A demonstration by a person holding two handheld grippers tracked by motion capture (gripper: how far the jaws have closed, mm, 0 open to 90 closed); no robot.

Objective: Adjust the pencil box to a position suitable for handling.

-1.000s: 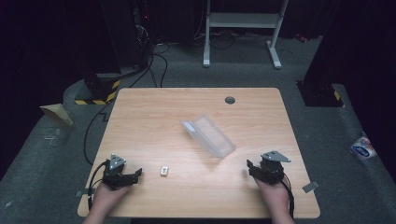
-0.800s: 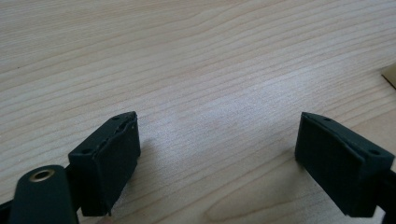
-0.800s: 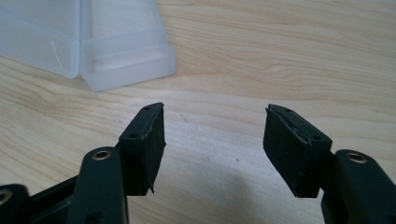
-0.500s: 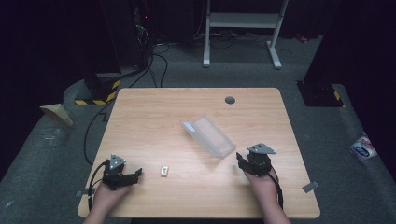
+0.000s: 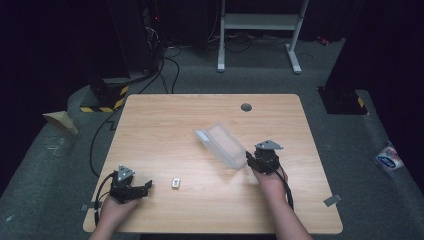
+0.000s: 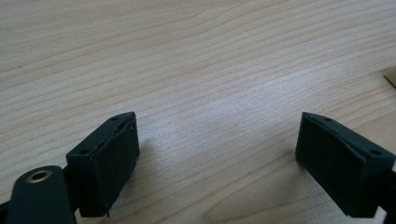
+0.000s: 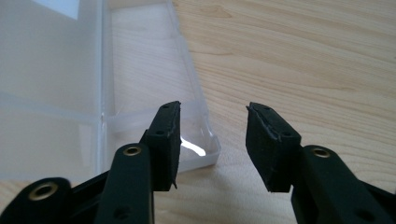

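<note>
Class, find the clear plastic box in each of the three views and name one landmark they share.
High view: clear plastic box lies at table centre, right gripper at its near corner.
Left gripper view: bare wooden tabletop between the jaws; no box.
Right gripper view: box upper left, corner by the left jaw.
Shared landmark: the wooden tabletop.

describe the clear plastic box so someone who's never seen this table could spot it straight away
On the wooden table, look right of centre, just ahead of the right gripper. The clear plastic box lies there at a slant, a long see-through tray; the small white piece nearby is far smaller and opaque.
</note>
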